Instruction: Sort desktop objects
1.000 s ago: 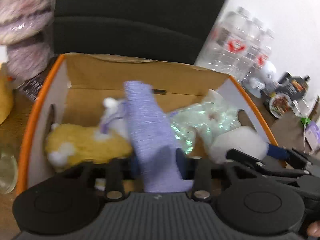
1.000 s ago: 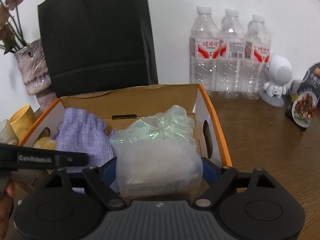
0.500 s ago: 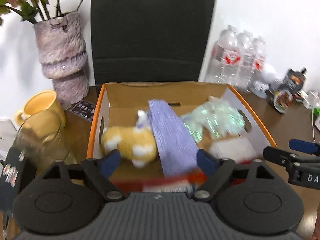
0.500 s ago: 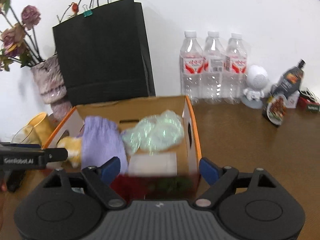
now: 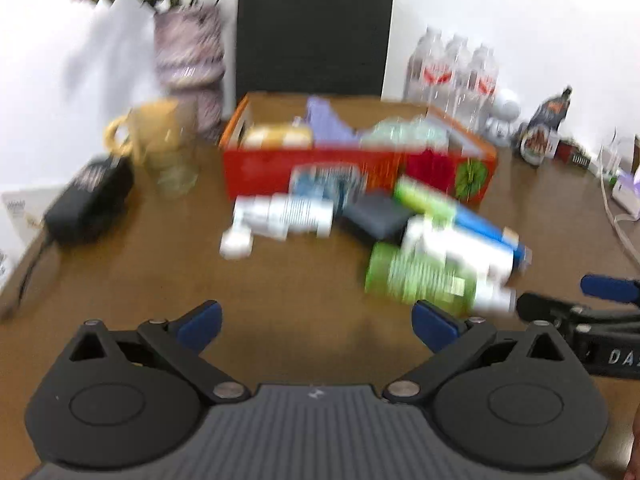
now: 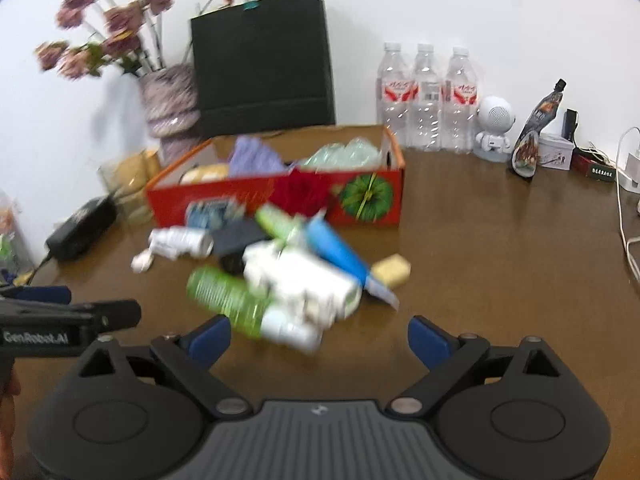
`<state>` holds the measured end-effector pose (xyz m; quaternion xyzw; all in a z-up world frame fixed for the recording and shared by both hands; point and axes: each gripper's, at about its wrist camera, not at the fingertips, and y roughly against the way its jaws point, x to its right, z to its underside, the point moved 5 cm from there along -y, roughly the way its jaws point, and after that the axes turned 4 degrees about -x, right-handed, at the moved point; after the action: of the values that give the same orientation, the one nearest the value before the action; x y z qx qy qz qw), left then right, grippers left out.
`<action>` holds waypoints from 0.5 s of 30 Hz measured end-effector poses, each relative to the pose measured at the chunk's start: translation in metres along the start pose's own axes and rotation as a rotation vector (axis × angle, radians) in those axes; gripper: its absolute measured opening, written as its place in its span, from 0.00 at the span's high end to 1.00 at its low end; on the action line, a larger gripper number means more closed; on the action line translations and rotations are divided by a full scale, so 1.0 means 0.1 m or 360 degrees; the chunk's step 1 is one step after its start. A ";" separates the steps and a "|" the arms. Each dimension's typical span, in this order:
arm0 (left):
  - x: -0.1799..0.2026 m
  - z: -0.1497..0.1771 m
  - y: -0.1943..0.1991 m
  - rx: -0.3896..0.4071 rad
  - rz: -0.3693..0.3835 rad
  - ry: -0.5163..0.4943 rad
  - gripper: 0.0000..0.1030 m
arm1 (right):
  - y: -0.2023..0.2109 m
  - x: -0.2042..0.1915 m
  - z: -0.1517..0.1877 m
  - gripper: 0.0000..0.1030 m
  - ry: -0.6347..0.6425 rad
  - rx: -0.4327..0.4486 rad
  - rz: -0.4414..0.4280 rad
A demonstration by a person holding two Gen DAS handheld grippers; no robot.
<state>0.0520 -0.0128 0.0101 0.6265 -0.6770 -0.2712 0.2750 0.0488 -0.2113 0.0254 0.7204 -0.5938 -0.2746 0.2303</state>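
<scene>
A red and orange cardboard box (image 5: 360,172) (image 6: 280,196) stands mid-table and holds a yellow plush, a purple pouch (image 6: 254,158) and an iridescent bag (image 6: 344,156). In front of it lies a pile: a green bottle (image 5: 416,278) (image 6: 228,300), white boxes (image 6: 304,284), a blue tube (image 6: 340,252), a white bottle (image 5: 284,216), a dark case (image 5: 376,216) and a yellow block (image 6: 392,270). My left gripper (image 5: 316,324) is open and empty above the table, short of the pile. My right gripper (image 6: 318,338) is open and empty just behind the green bottle.
A black bag (image 6: 262,64), a vase of flowers (image 6: 170,98) and a yellow mug (image 5: 148,132) stand behind and left of the box. A black adapter (image 5: 90,204) lies left. Water bottles (image 6: 426,98), a white robot figure (image 6: 494,128) and cables (image 6: 624,216) are at the right.
Both grippers opened, left the purple pouch and the iridescent bag in the box, and pulled back and up; the pile in front of the box has come into view.
</scene>
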 end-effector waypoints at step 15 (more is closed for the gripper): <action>0.02 0.57 0.09 0.0001 -0.0006 -0.0042 0.00 | 0.00 -0.23 0.57 0.05 0.0150 -0.0063 0.0098</action>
<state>0.0045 -0.0124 -0.0236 0.6244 -0.6794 -0.2796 0.2652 0.0069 -0.1887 -0.0142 0.7093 -0.5986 -0.2449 0.2805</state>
